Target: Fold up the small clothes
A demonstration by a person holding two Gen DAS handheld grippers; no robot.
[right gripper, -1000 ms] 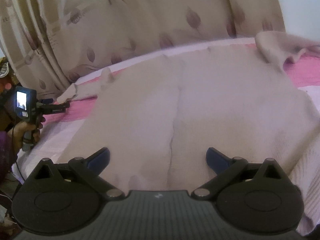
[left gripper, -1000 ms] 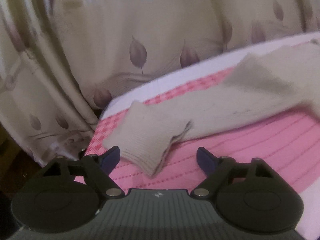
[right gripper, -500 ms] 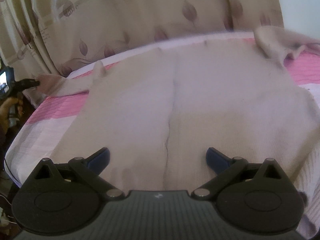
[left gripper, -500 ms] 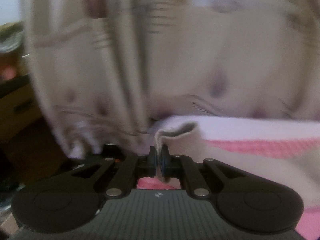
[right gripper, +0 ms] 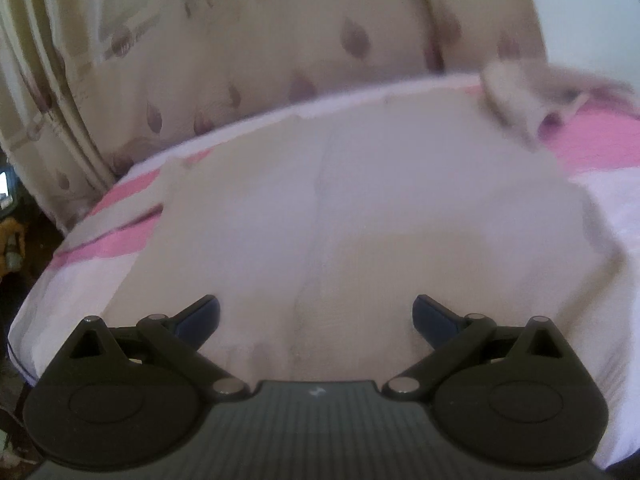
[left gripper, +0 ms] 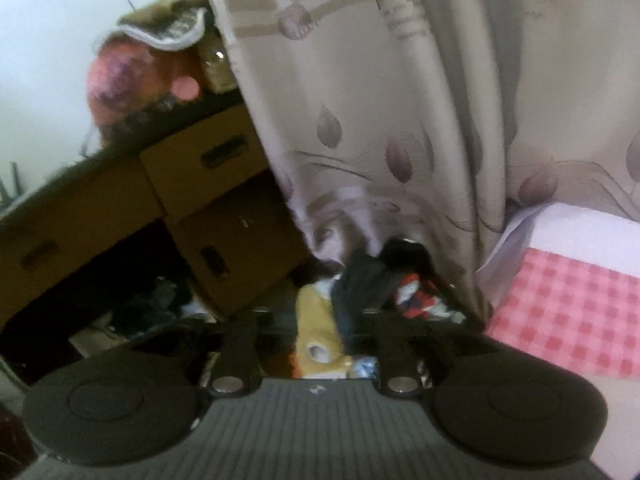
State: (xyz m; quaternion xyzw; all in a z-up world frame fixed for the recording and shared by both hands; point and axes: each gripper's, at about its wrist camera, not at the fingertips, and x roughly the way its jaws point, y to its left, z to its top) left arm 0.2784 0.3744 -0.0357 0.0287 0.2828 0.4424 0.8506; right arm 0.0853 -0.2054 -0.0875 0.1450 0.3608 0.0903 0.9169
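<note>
A beige knit garment [right gripper: 360, 208] lies spread flat on the pink and white bed [right gripper: 120, 240] in the right wrist view. One sleeve [right gripper: 520, 100] is bunched at the far right. My right gripper [right gripper: 316, 316] is open and empty, just above the garment's near hem. In the left wrist view my left gripper [left gripper: 316, 320] is partly open and holds nothing. It points off the bed's corner [left gripper: 560, 300] toward the floor. The garment does not show in that view.
A leaf-patterned curtain [left gripper: 400, 120] hangs behind the bed and shows in the right wrist view [right gripper: 240, 40] too. Brown cardboard boxes [left gripper: 208, 208] stand left of it. Clothes and clutter [left gripper: 380, 280] lie on the floor by the bed corner.
My left gripper had shut on the sleeve cuff; it has let go, opened part way and swung left off the bed. My right gripper has stayed open over the hem.
</note>
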